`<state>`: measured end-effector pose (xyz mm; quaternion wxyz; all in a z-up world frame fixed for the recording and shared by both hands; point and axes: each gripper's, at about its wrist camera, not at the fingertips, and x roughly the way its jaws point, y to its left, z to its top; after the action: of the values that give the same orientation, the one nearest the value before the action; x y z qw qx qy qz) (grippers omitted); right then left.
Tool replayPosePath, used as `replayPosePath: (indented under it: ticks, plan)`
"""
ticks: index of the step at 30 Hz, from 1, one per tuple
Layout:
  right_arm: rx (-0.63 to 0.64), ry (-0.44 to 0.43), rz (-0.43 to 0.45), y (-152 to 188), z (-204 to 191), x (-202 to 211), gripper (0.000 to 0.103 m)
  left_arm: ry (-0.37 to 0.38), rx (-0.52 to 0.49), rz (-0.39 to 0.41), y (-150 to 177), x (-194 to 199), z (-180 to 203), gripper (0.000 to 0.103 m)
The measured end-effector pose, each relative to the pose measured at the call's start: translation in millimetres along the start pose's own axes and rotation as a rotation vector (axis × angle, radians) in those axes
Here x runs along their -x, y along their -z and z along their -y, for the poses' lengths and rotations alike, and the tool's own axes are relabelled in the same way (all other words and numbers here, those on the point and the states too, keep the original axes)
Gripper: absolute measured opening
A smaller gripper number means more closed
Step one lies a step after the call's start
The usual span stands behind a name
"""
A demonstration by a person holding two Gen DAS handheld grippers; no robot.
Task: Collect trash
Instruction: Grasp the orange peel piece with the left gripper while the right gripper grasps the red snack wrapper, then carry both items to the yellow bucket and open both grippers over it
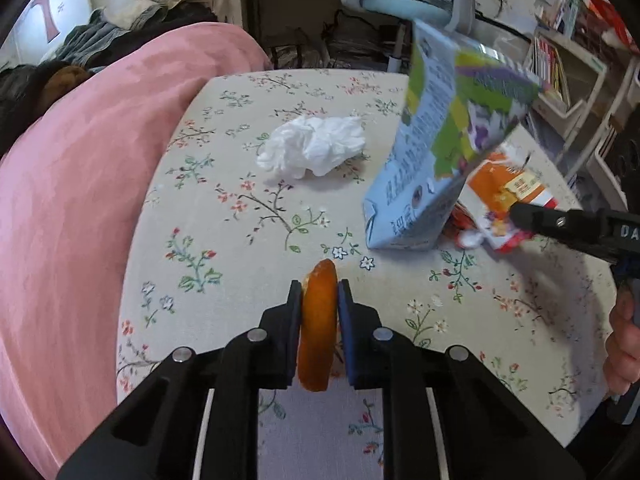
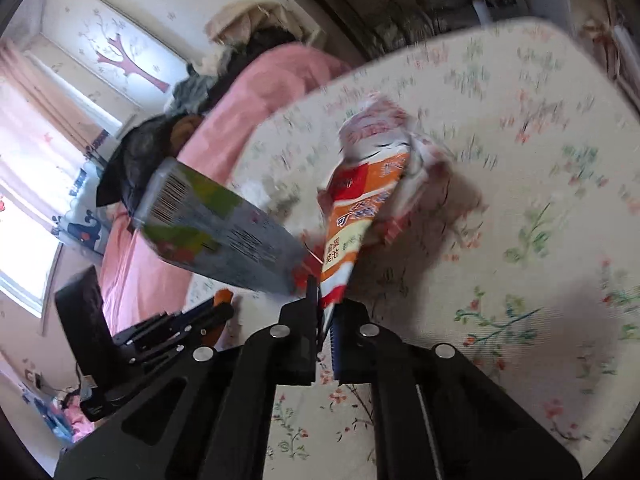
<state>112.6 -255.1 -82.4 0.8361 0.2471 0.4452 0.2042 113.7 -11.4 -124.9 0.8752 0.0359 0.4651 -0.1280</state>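
Left gripper (image 1: 319, 292) clamped on orange peel (image 1: 318, 328), right gripper (image 2: 326, 308) pinching snack wrapper (image 2: 352, 224) tight, carton (image 1: 440, 140) tipping beside.

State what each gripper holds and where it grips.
Left gripper: curled orange peel piece, pinched across its sides. Right gripper: orange-and-white snack wrapper, by its lower tip.

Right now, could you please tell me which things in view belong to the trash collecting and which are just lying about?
Trash to collect:
- orange peel, held in the left gripper
- snack wrapper, held in the right gripper
- crumpled tissue
- drink carton

Just lying about:
- pink blanket
- desk chair
- bookshelf
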Motion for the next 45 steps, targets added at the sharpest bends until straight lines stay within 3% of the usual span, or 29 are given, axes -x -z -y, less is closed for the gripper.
replayPosePath:
  ticks: [8,14,21,28,33,34,35,37,38,43,45]
  plan:
    - [0.019,0.004,0.083,22,-6,62,0.003,0.048,0.03,0.053,11,37,5,0.018]
    - [0.084,-0.033,0.066,73,-27,104,0.003,0.045,0.064,0.101,20,60,2,0.018]
    - [0.261,-0.069,-0.065,175,-75,124,0.003,0.014,0.074,0.165,38,91,8,0.018]
    - [0.362,-0.082,-0.28,276,-96,115,0.003,0.006,0.027,0.224,62,123,28,0.018]
    - [0.421,-0.015,-0.401,309,-98,91,0.004,0.012,0.024,0.229,73,129,32,0.018]
    - [0.426,0.021,-0.421,313,-96,86,0.01,0.014,0.026,0.225,75,129,32,0.018]
    - [0.415,0.044,-0.427,313,-92,82,0.024,0.014,0.026,0.219,79,130,34,0.018]
    - [0.361,0.064,-0.404,308,-83,84,0.043,0.018,0.019,0.195,86,129,38,0.018]
    - [0.342,0.075,-0.375,302,-80,87,0.048,0.021,0.011,0.171,91,126,42,0.018]
    - [0.217,0.147,-0.158,274,-60,116,0.053,-0.001,-0.052,0.055,123,114,69,0.018]
    - [0.167,0.164,-0.09,263,-51,125,0.054,-0.003,-0.068,-0.031,141,104,78,0.018]
